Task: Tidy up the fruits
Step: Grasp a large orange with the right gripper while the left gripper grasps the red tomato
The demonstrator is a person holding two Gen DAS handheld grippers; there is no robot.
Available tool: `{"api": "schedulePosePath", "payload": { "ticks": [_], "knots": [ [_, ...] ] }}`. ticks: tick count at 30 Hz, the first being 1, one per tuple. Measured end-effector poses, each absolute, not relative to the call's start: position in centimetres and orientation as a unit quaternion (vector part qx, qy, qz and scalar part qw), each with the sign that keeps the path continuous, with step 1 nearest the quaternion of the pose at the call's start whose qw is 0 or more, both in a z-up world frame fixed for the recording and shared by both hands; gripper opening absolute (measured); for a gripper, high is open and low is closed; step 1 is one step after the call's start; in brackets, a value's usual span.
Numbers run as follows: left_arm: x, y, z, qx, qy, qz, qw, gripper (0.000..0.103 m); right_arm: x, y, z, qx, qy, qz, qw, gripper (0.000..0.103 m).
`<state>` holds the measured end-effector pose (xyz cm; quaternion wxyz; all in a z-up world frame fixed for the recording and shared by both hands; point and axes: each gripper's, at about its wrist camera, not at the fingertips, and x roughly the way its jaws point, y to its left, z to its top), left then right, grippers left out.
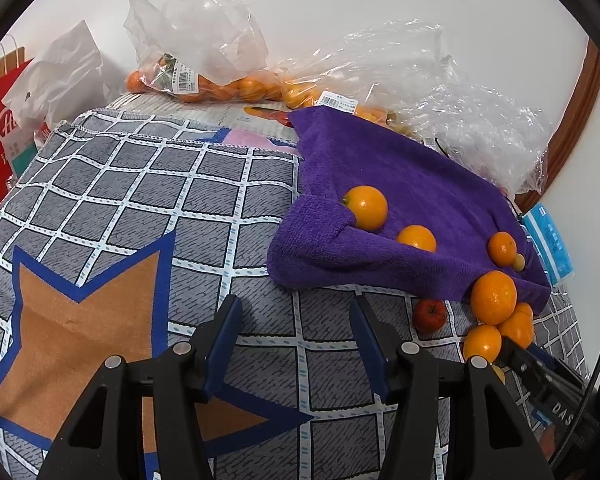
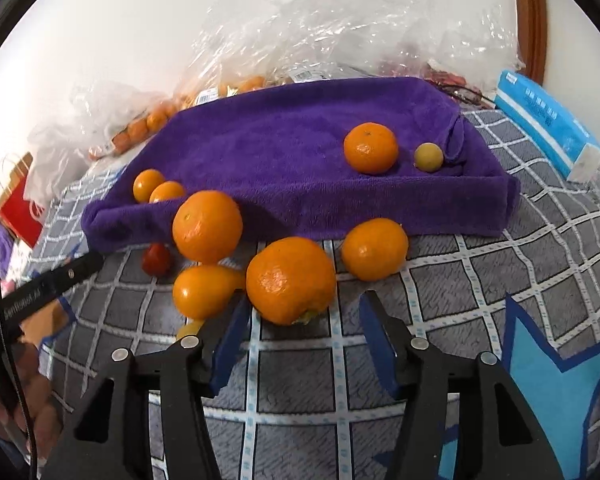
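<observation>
Several oranges [image 2: 291,280] loose beside the purple towel [image 2: 300,148], nearest just ahead of the empty, parted right gripper [image 2: 304,322]; left gripper [image 1: 296,320] parted, empty; next: probably advance, close around it.

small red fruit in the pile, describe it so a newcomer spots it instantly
Find the purple towel spread over the grey checked cloth. Just off its front left edge in the right wrist view, loose oranges cluster on the cloth. The small red fruit sits at that cluster's left, beside the biggest orange: the only red one, and far smaller.
</observation>
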<state>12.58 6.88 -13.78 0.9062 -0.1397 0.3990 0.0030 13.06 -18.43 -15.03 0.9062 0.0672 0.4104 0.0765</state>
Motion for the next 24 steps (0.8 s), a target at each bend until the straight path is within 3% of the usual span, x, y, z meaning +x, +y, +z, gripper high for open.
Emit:
{"api": "schedulePosePath", "payload": {
  "ticks": [5,8,21,24],
  "knots": [
    [12.6,6.9,-13.8,-0.139,0.398,-0.001,0.907,0.054,14.1,-18.4,-15.0,0.073,0.408,0.086,0.906,0.062],
    [12.5,6.9,-13.7,-0.141,0.394,-0.008,0.908,0.054,14.0,-18.2,-14.8,0.072,0.403,0.106,0.906,0.043],
    [12.9,1.3,-13.0,-0.127,0.429,-0.123,0.886,0.052,11.6,-22.5,-14.1,0.054,0.378,0.067,0.922,0.043],
    [13.6,0.5,-13.2,-0.126,0.434,-0.113,0.885,0.047,11.4,-23.4,-14.2,0.063,0.375,0.063,0.923,0.043]
  ]
}}
